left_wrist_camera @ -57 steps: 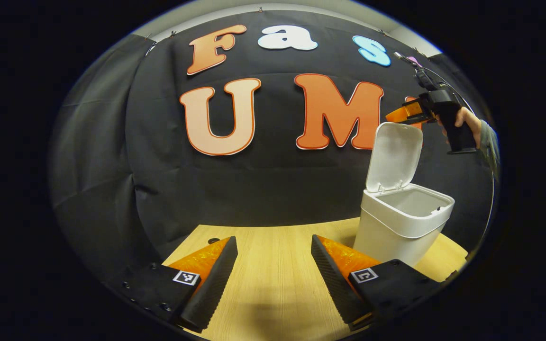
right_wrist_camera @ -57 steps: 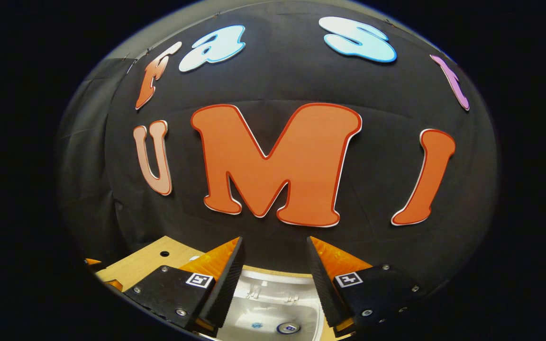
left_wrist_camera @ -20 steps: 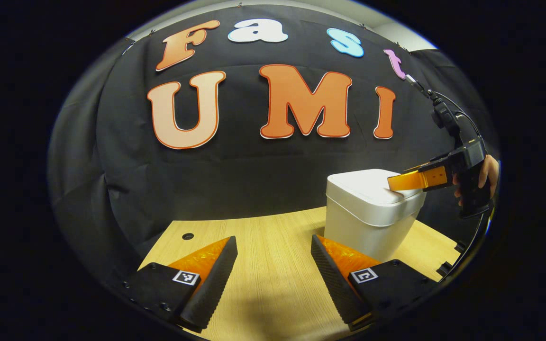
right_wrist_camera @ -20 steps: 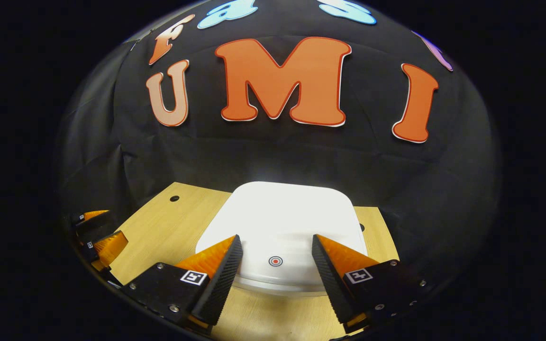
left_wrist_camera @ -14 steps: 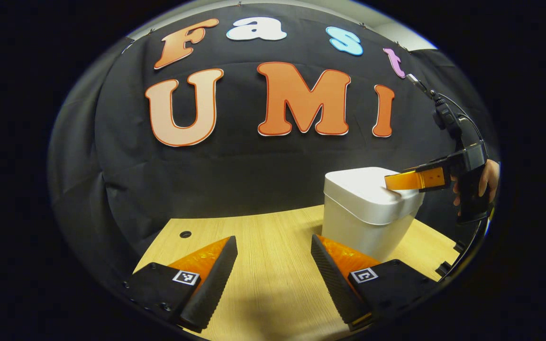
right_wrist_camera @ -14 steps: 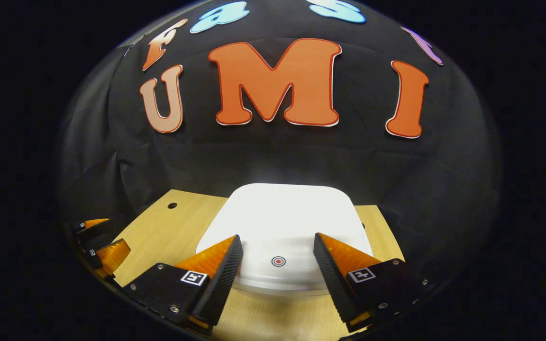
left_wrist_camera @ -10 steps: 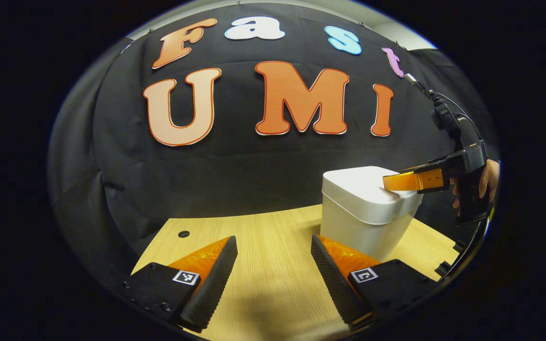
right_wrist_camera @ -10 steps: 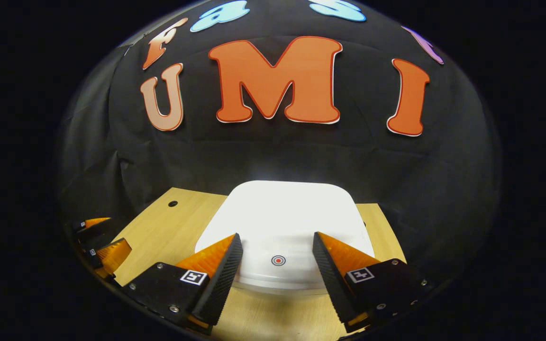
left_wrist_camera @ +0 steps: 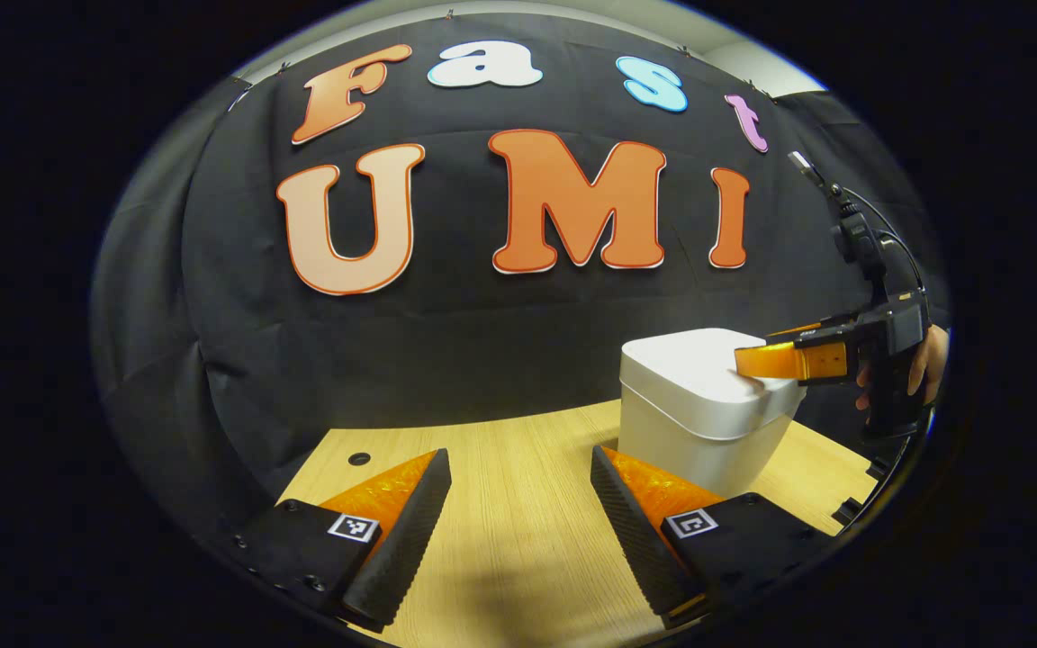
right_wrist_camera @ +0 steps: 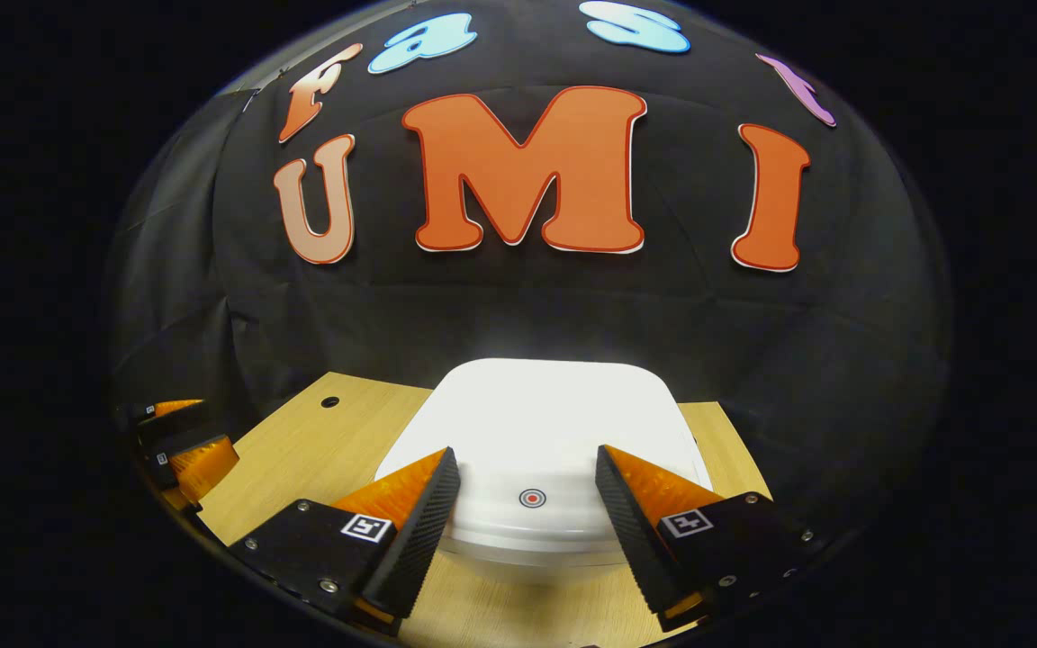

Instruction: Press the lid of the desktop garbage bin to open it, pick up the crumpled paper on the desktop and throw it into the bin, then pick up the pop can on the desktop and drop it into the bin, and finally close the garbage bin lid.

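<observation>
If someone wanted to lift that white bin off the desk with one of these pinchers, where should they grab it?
Probably by the rim: the garbage bin looks too broad for the open right gripper poised above its closed lid. Coming from above, one finger would go inside the wall, so the lid must first be opened.

The bin point(left_wrist_camera: 694, 423) is a small white plastic box with rounded corners, standing upright on the wooden desk point(left_wrist_camera: 518, 531), toward the desk's right side in the left gripper view and close to the black cloth wall behind it. Its lid point(right_wrist_camera: 544, 432) is down flat and closed, a smooth white rounded square that overhangs the body a little, with a seam visible where lid meets body. Near the lid's front edge, in the right gripper view, sits a small round red-and-white mark point(right_wrist_camera: 532, 498).
</observation>
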